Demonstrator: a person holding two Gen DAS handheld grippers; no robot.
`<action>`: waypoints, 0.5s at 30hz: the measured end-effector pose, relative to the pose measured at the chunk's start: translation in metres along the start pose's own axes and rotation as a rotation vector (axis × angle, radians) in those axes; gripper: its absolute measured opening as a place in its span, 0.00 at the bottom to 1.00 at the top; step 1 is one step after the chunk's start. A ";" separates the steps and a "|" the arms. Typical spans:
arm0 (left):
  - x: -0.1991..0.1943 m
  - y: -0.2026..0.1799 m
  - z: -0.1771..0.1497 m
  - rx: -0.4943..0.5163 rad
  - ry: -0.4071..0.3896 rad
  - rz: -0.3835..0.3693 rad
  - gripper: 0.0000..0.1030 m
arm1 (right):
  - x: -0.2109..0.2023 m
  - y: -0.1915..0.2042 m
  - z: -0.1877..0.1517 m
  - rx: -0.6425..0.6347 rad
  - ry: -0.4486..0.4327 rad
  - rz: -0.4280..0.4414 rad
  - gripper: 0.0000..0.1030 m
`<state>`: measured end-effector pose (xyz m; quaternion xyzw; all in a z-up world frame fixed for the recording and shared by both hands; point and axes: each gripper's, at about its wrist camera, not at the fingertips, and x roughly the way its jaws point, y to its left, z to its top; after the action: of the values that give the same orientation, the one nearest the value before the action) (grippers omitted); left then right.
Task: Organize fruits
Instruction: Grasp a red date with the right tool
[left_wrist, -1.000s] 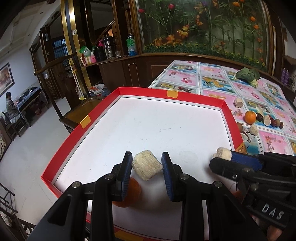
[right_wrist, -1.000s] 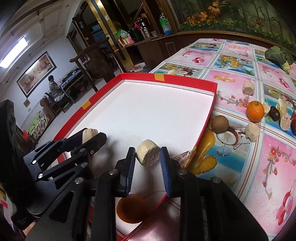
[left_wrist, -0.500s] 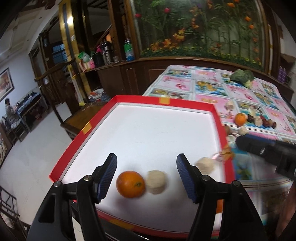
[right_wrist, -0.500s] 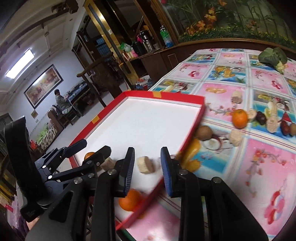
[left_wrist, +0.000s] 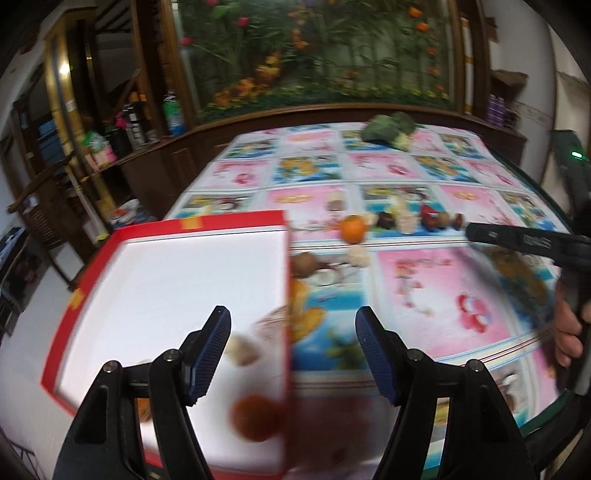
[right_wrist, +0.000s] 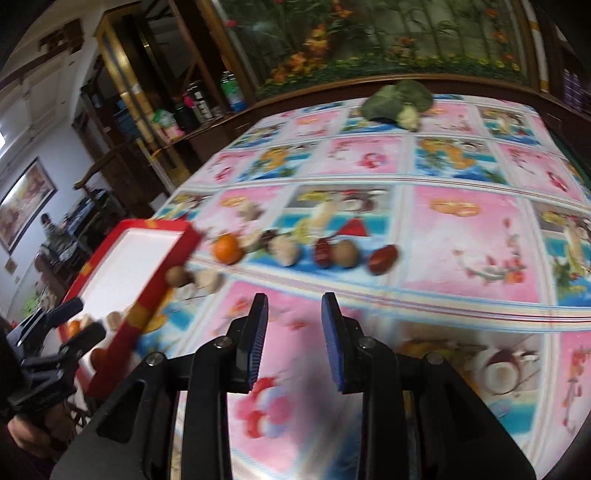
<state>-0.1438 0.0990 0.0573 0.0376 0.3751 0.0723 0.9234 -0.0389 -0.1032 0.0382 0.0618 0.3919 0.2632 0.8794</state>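
A floral mural (left_wrist: 325, 51) spans the far wall above a dark wooden ledge (left_wrist: 332, 110); cluttered shelves (right_wrist: 177, 110) and a framed picture (right_wrist: 26, 206) stand left.

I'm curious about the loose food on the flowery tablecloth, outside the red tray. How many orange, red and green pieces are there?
orange fruit: 1
red fruits: 2
green vegetable: 1
Total: 4
One dark piece in the same row is too blurred to sort by colour, so it is not counted.
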 end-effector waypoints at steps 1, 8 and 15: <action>0.004 -0.006 0.004 0.003 0.011 -0.019 0.68 | 0.003 -0.006 0.002 0.015 0.005 -0.013 0.31; 0.029 -0.034 0.021 0.007 0.060 -0.092 0.68 | 0.022 -0.020 0.013 0.024 0.037 -0.129 0.31; 0.062 -0.054 0.039 0.004 0.121 -0.115 0.68 | 0.041 -0.019 0.024 -0.033 0.047 -0.220 0.30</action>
<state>-0.0675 0.0547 0.0359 0.0136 0.4318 0.0202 0.9016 0.0089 -0.0959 0.0219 -0.0021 0.4125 0.1726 0.8945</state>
